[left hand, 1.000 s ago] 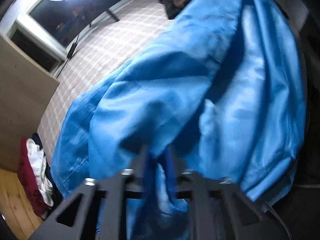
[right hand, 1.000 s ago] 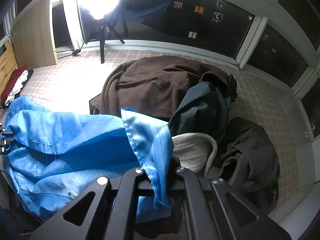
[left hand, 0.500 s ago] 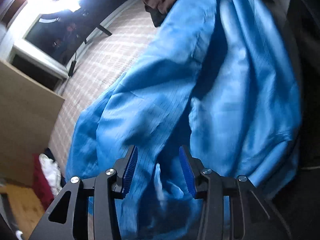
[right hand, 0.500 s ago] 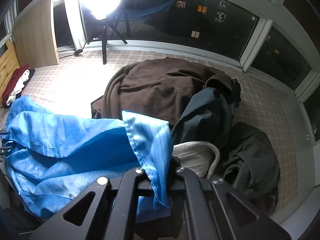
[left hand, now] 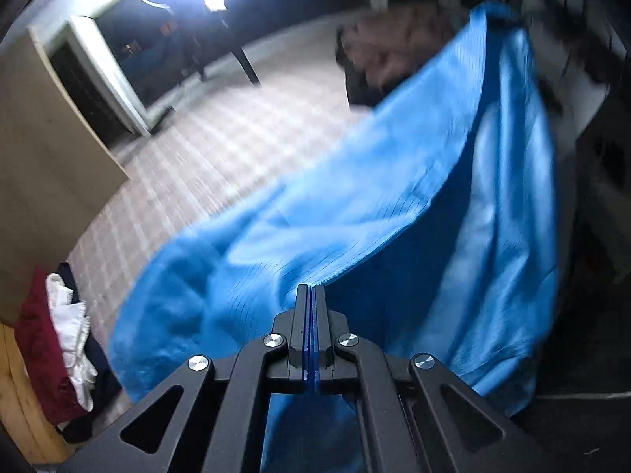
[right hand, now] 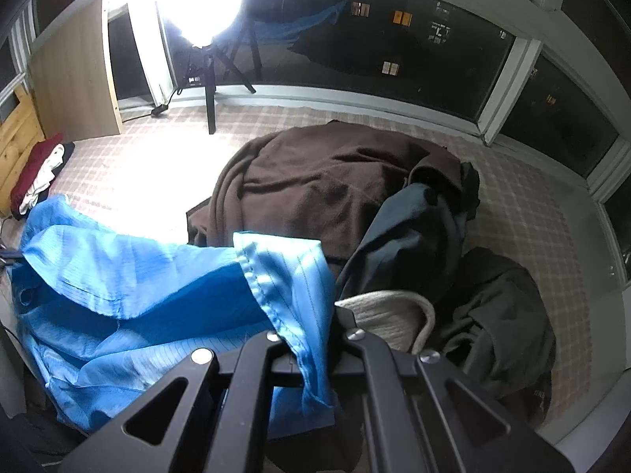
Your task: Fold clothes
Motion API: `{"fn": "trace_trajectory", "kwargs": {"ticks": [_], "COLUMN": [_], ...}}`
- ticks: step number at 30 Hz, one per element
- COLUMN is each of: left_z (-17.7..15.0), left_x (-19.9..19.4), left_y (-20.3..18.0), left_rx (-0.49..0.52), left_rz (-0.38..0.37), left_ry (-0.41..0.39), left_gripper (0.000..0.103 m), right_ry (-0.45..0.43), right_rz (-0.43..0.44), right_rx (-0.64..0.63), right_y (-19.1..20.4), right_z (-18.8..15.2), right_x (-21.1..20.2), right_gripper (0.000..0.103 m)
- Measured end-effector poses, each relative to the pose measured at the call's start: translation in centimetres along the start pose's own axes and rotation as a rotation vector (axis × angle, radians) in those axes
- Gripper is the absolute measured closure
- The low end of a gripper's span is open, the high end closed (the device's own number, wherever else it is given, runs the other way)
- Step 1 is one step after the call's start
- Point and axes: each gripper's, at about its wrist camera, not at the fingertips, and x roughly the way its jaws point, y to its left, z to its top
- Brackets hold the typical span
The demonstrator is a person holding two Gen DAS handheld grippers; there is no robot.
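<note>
Fingers pressed together, your left gripper [left hand: 311, 291] and right gripper [right hand: 315, 315] each pinch one blue garment [right hand: 138, 276]; three dark garments [right hand: 327, 181] lie beyond your right fingers.

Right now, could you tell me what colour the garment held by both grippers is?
Bright blue garment with fine pinstripes, clearest in the right wrist view.

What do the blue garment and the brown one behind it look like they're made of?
Blue garment: a thin, smooth woven cloth with a slight sheen, probably synthetic; fine pinstripe lines and a stitched hem show, and it drapes in crisp folds. Brown garment: thick, matte and fuzzy, likely fleece or brushed knit; it absorbs the light and lies in soft, rounded folds.
</note>
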Motion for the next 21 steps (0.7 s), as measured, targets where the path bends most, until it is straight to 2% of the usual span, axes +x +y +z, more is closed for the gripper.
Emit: {"fn": "trace_trajectory", "kwargs": {"ticks": [5, 7, 10, 15, 19, 21], "left_z": [0.8, 0.5, -1.0, -5.1, -6.7, -7.1], "left_x": [-6.7, -8.2, -8.0, -5.7, -5.6, -6.7], "left_y": [-0.9, -1.5, -2.7, -6.6, -7.4, -6.2], "left_rx": [-0.01, -0.004, -0.037, -0.148, -0.211, -0.263], "left_rz": [-0.023, -0.022, -0.065, -0.185, -0.202, -0.198], "left_ry": [-0.125, -0.151, -0.139, -0.092, -0.087, -0.125], "left_gripper": [0.103, 0.103, 0.103, 0.103, 0.103, 0.103], "right_ry": [-0.019, -0.027, -0.035, -0.068, -0.106, -0.125], "right_rz": [0.027, 0.042, 0.066, 0.119, 0.165, 0.188], "right_rx": [0.003, 0.005, 0.013, 0.031, 0.042, 0.047], "right_y": [-0.2, -0.3, -0.8, -1.2, -1.1, -1.1], "right_z": [0.5, 0.7, 0.9, 1.8, 2.6, 3.1], "right_x": [-0.5, -0.7, -1.0, -2.0, -3.2, -3.8], "right_gripper": [0.101, 0.101, 0.101, 0.101, 0.101, 0.101]}}
